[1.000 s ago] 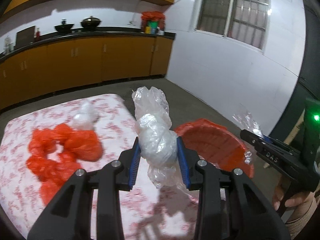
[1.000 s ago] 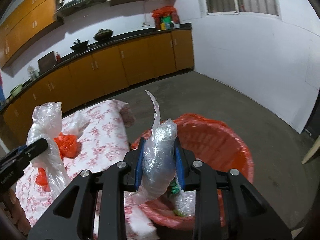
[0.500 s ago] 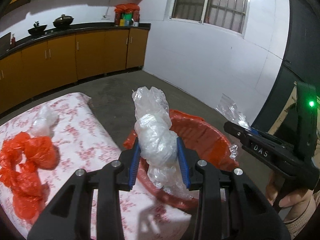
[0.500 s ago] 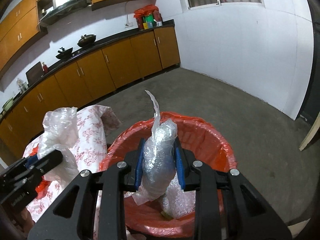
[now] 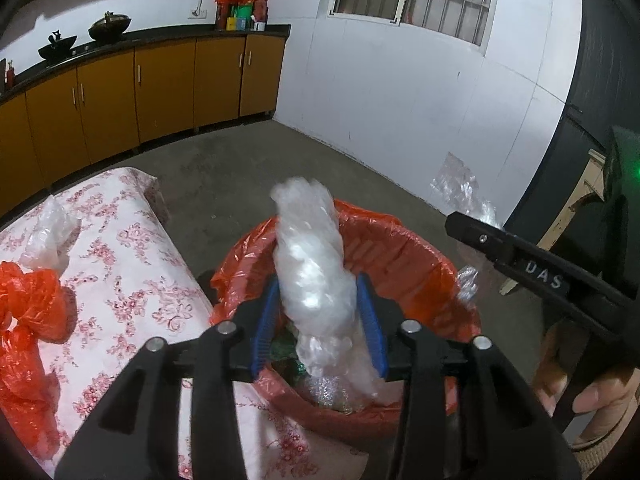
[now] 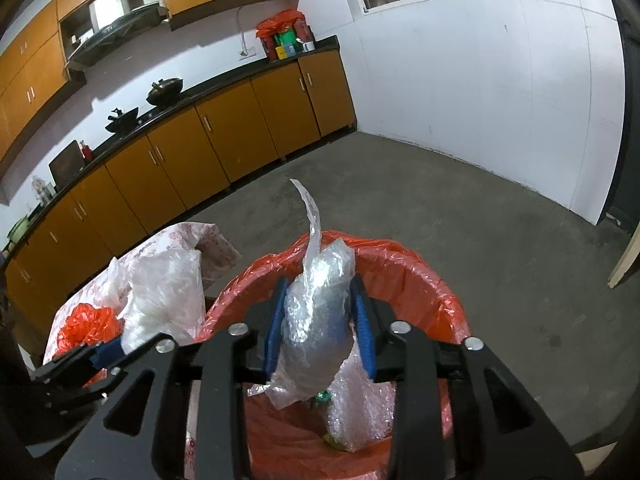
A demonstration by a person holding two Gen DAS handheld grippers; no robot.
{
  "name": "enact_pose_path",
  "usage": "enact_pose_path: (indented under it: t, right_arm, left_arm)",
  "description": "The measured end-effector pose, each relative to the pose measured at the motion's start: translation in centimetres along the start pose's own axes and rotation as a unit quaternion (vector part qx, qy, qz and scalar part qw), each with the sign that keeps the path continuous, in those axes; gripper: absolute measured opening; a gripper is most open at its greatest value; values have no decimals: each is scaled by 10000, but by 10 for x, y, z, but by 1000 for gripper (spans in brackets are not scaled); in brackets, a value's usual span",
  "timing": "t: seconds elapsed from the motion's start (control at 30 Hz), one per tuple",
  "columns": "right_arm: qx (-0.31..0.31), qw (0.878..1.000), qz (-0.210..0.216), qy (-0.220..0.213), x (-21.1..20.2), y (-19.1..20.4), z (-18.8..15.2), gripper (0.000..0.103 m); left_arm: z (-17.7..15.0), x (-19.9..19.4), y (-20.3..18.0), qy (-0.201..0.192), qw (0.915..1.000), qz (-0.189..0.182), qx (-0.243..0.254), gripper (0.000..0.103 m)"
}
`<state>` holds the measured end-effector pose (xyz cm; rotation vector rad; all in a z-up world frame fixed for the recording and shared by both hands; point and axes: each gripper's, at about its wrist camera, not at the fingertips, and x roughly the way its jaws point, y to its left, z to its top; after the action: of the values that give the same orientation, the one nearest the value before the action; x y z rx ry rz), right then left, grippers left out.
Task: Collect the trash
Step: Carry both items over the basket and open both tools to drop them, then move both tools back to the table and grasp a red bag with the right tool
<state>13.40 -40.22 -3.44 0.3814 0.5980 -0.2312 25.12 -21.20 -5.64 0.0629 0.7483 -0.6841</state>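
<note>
At frame centre, over the red-lined bin [image 5: 400,264], both grippers had swung across from the table [image 5: 132,264]. The left gripper [image 5: 318,320] and right gripper [image 6: 320,324] were opening around their plastic wads [image 5: 312,280] [image 6: 316,320], so the drop seemed underway.

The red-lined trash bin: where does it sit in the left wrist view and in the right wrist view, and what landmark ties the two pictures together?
Left wrist view: the red-lined trash bin is at lower centre, right of the floral tablecloth, behind the left gripper.
Right wrist view: it fills the lower centre, below the right gripper.
Shared landmark: the orange base cabinets along the back wall.
</note>
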Motion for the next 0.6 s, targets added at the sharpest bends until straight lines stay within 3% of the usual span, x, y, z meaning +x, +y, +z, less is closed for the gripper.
enact_pose_path:
  t: [0.1,0.27,0.4,0.6]
  right_arm:
    - [46,10000,-8,-19,0,-3,-2,51]
    - [56,10000,-76,1,-1,-5,-3,54]
    - [-32,9999,-132,-10,-2,-2,-4,55]
    - [-211,9997,-72,29,0,13,-6,55]
  left_arm:
    - [-2,5,3,49,10000,40,-34,50]
    - [-6,3,14,54,9997,216,-137,55]
    - [-12,-10,28,-158,9978,612,-199,66]
    - [-18,-41,49,-443,9922,1128,-307,73]
